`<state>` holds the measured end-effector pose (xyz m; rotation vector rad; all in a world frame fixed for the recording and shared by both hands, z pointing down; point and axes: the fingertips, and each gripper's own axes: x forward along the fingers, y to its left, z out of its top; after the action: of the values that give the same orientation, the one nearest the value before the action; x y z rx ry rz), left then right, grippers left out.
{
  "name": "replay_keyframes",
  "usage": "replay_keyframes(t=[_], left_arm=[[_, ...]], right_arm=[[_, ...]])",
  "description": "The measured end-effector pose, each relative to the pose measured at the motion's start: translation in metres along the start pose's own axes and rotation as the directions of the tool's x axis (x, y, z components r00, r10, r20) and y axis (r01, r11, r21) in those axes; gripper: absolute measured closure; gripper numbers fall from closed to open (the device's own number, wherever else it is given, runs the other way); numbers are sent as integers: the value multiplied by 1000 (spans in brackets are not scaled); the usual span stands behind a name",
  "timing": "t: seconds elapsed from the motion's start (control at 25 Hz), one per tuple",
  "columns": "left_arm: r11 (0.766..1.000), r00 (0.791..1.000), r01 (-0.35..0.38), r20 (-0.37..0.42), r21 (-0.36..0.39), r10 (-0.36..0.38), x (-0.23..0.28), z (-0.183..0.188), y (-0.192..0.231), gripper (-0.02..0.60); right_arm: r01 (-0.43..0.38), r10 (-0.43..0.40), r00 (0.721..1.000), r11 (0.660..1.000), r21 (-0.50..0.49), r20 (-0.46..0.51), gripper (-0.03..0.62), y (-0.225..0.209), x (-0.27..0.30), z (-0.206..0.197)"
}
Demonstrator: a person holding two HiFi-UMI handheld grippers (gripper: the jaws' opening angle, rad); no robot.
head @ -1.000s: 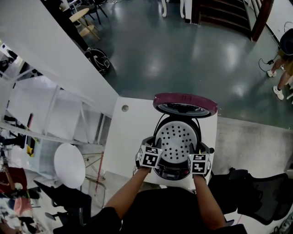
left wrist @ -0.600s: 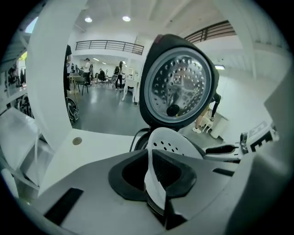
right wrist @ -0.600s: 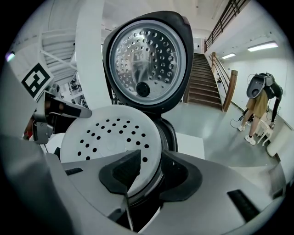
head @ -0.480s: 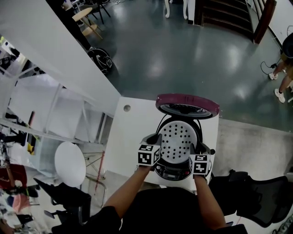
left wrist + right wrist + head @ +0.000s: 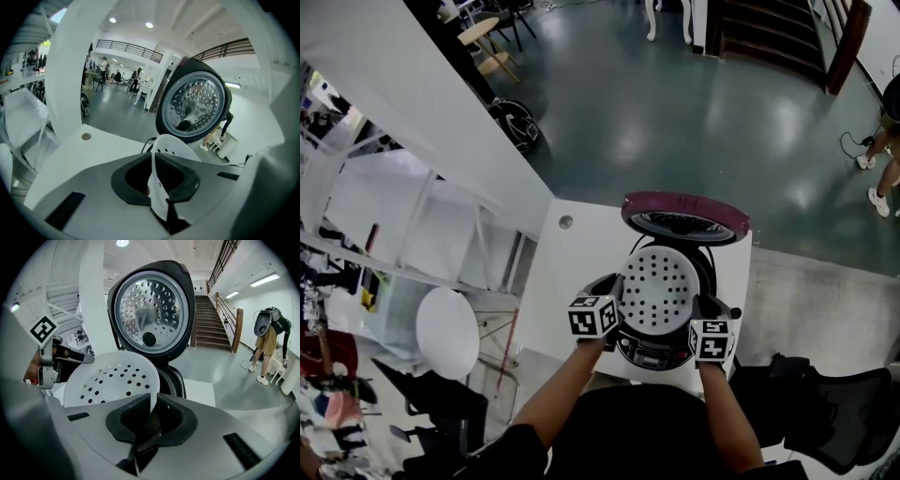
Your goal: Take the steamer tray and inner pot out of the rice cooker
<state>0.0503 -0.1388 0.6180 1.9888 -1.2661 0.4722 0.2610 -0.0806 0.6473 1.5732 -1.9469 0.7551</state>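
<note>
A rice cooker (image 5: 661, 354) stands on a white table (image 5: 572, 272) with its purple-rimmed lid (image 5: 684, 214) swung up. The white perforated steamer tray (image 5: 659, 288) sits over the cooker's mouth, its left side raised. My left gripper (image 5: 617, 306) is shut on the tray's left rim (image 5: 165, 154), with both pads against it. My right gripper (image 5: 703, 311) is closing on the right rim (image 5: 110, 378), which runs between its pads and touches them. The right gripper view also shows the left gripper (image 5: 47, 357) across the tray. The inner pot is hidden under the tray.
A black office chair (image 5: 825, 412) stands at the lower right and a round white stool (image 5: 447, 333) left of the table. White shelving fills the left side. A person (image 5: 886, 141) stands far off on the grey floor. The table has a small hole (image 5: 566, 222).
My left gripper has risen and rolled, lifting the tray's left edge out of the cooker. The right gripper has stayed at the right rim.
</note>
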Motion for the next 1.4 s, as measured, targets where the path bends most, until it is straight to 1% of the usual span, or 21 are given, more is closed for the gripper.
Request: replay_keyframes(t=[0.12, 0.32, 0.4, 0.6, 0.88, 1.0, 1.16, 1.32, 1.4], left_arm=[[1000, 1000, -15, 19, -19, 15, -7, 0, 4, 560], [996, 998, -41, 49, -75, 44, -18, 0, 14, 560], [993, 996, -48, 64, -105, 55, -24, 2, 25, 558], [988, 994, -47, 95, -145, 61, -47, 9, 56, 558], [971, 992, 9, 125, -241, 22, -70, 17, 111, 558], [967, 991, 21, 130, -252, 13, -80, 22, 139, 558], [965, 991, 17, 130, -261, 18, -91, 24, 180, 558], [958, 993, 15, 120, -288, 20, -98, 16, 220, 558], [959, 993, 17, 113, -284, 16, -99, 12, 235, 558]], right_arm=[[-20, 20, 1000, 1000, -4, 17, 577, 3, -4, 5], [-73, 72, 995, 997, 0, 69, 582, 11, -9, 15], [-93, 94, 992, 996, -13, 84, 582, 18, -9, 22], [-123, 127, 986, 991, -43, 103, 583, 47, -10, 34], [-117, 123, 985, 992, -50, 121, 583, 96, -7, 50], [-120, 126, 983, 991, -53, 131, 583, 124, -3, 60], [-129, 138, 981, 989, -74, 138, 583, 163, 3, 72], [-128, 138, 982, 988, -84, 125, 583, 196, 11, 74], [-135, 146, 982, 987, -88, 123, 583, 213, 17, 74]])
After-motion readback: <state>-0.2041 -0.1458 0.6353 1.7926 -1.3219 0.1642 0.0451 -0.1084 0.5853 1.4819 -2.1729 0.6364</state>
